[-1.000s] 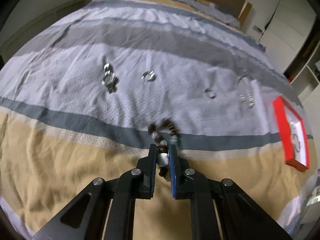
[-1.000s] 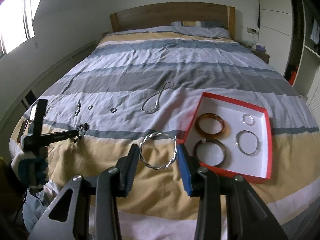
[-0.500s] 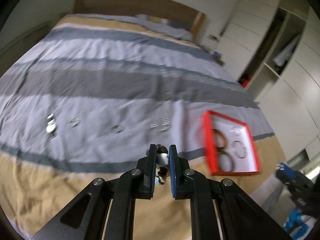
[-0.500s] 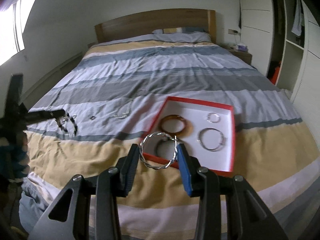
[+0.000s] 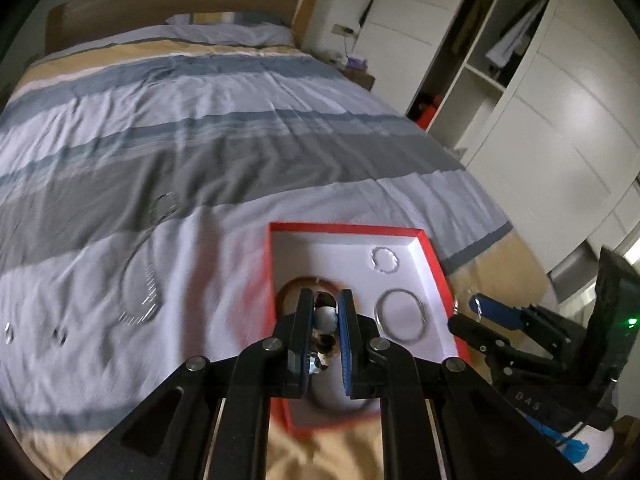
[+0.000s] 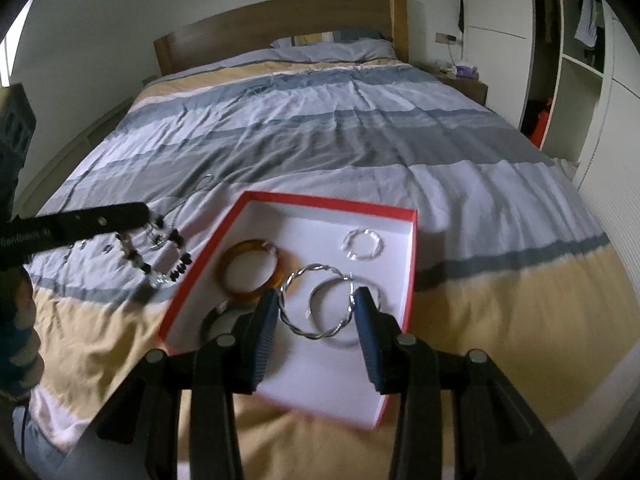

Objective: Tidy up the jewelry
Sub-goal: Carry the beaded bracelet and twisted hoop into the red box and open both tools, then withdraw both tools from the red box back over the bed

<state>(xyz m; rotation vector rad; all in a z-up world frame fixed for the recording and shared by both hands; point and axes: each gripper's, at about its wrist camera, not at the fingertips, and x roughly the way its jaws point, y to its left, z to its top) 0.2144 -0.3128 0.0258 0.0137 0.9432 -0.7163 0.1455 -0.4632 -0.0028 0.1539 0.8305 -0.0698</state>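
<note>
A red-rimmed white tray (image 6: 414, 236) lies on the bed; it also shows in the left wrist view (image 5: 434, 256). In it lie an amber bangle (image 6: 234, 288), a small silver ring bracelet (image 6: 362, 243), a plain silver bangle (image 6: 320, 292) and a dark bangle (image 6: 212, 320). My left gripper (image 5: 326, 316) is shut on a beaded bracelet (image 5: 326, 320), which dangles (image 6: 160, 256) left of the tray. My right gripper (image 6: 316, 312) is shut on a twisted silver bangle (image 6: 298, 328) and holds it above the tray.
A silver necklace (image 5: 140, 288) and several small jewelry pieces (image 5: 60, 334) lie on the striped bedspread left of the tray. A wooden headboard (image 6: 280, 24) is at the far end. White wardrobes (image 6: 580, 80) stand to the right.
Both grippers have moved toward the tray with their jewelry. The left one swung right from the scattered pieces; the right one now holds its bangle above the tray.
</note>
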